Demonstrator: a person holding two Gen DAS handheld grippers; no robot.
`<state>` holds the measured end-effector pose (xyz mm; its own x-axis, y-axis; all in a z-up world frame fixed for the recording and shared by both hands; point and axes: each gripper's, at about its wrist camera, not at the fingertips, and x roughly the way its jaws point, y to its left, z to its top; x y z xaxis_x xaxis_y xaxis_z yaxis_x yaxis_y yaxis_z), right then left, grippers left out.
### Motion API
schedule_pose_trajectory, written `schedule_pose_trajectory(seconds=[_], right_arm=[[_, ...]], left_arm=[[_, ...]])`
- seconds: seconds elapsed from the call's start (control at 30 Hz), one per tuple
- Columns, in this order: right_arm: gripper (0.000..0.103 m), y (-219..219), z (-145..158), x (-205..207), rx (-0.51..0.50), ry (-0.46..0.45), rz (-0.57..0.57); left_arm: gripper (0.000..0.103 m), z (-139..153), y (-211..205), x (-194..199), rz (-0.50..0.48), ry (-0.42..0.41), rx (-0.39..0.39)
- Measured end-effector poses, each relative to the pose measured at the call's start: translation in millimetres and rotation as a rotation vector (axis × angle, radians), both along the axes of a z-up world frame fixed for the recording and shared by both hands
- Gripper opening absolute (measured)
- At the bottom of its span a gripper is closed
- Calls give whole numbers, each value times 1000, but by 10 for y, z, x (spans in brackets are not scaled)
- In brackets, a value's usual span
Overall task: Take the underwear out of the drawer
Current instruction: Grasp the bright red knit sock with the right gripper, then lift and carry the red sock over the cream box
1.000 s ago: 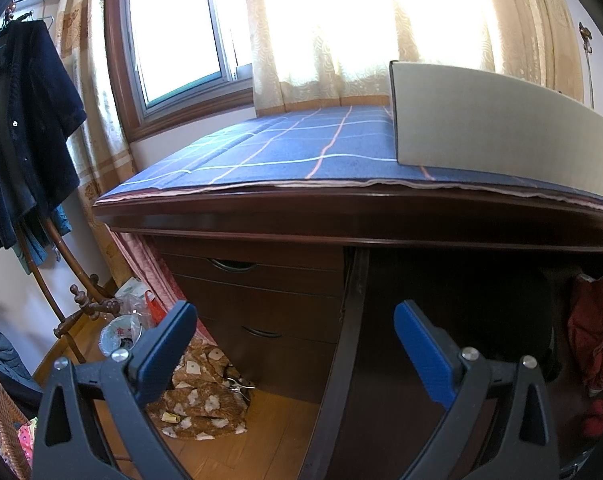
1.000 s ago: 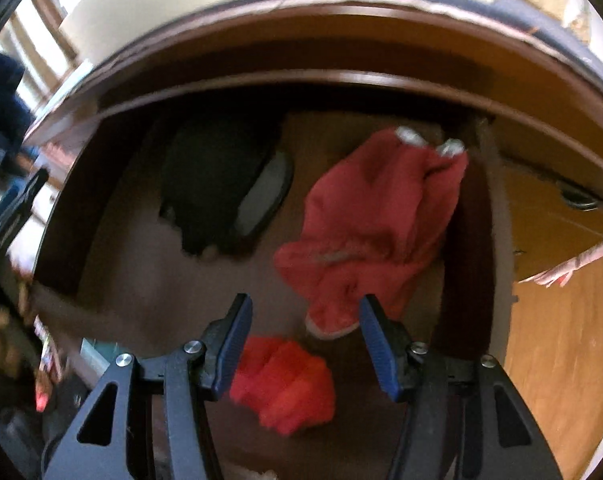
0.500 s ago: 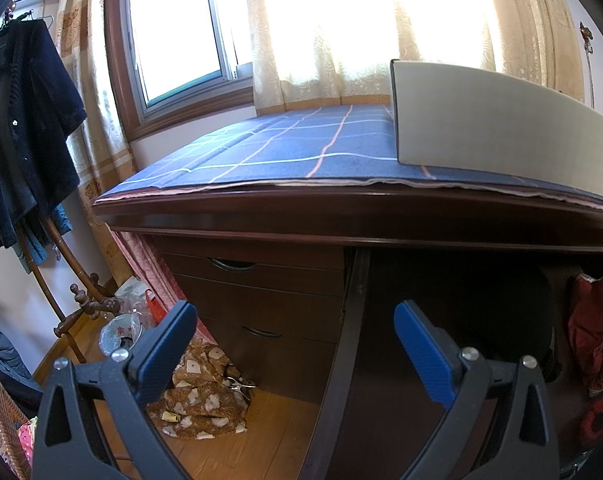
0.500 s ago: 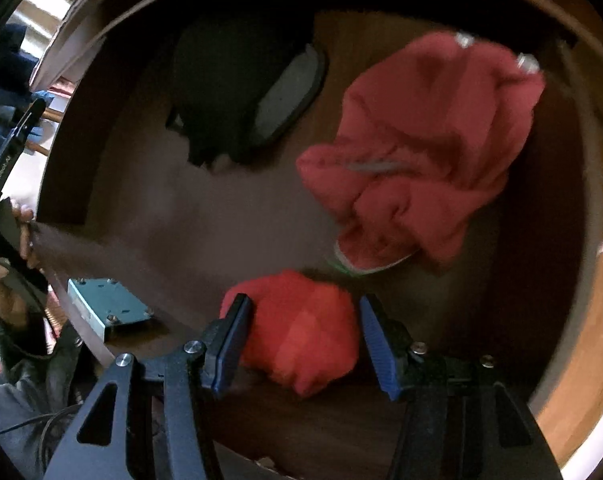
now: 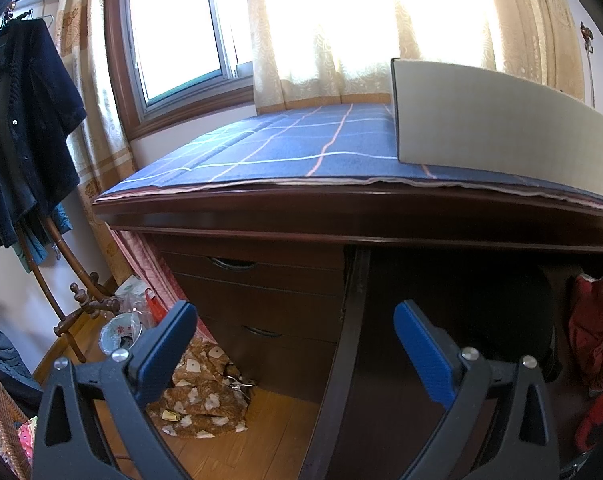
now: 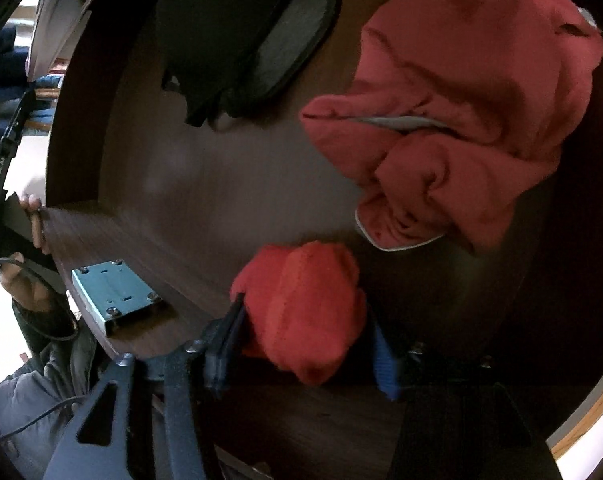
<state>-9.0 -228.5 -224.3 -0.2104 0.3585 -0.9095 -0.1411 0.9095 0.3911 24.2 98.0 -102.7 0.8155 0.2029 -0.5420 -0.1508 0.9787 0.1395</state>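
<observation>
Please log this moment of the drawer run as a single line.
phase: grasp | right gripper: jaws closing around small red underwear in drawer | left gripper: open, empty | big red garment: untouched

Both grippers are dark grey plastic with triangular cut-outs, silver screws and blue finger pads: the left gripper and the right gripper. A hand shows at a grey padded sleeve, a thin black cable trailing over it.
</observation>
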Motion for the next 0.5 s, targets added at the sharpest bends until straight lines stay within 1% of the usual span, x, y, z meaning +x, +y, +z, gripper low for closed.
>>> schedule_pose_trajectory(seconds=[0.13,0.17,0.23,0.27,0.33,0.4,0.5], right_arm=[[37,-5,-12,33,-25,-22,1],[35,-27,10,45,-33,-37,-9],[33,-111,94,77,-39,-98,-70],[32,-171,131,99,-23,-117,-106],[32,-299,229,141,72,-151,-190],[32,-351,333,159,129,-188,-231],[32,-391,476,197,147,-234,-266]], left_arm=[[101,-12,0,-10,1,0,-1],[101,-10,0,-11,1,0,0],[101,-18,1,-14,1,-2,2],[101,-25,0,-16,1,-2,4],[101,-30,-2,-11,1,-1,4],[101,-31,-3,-12,2,0,3],[101,-31,-4,-15,2,-1,3]])
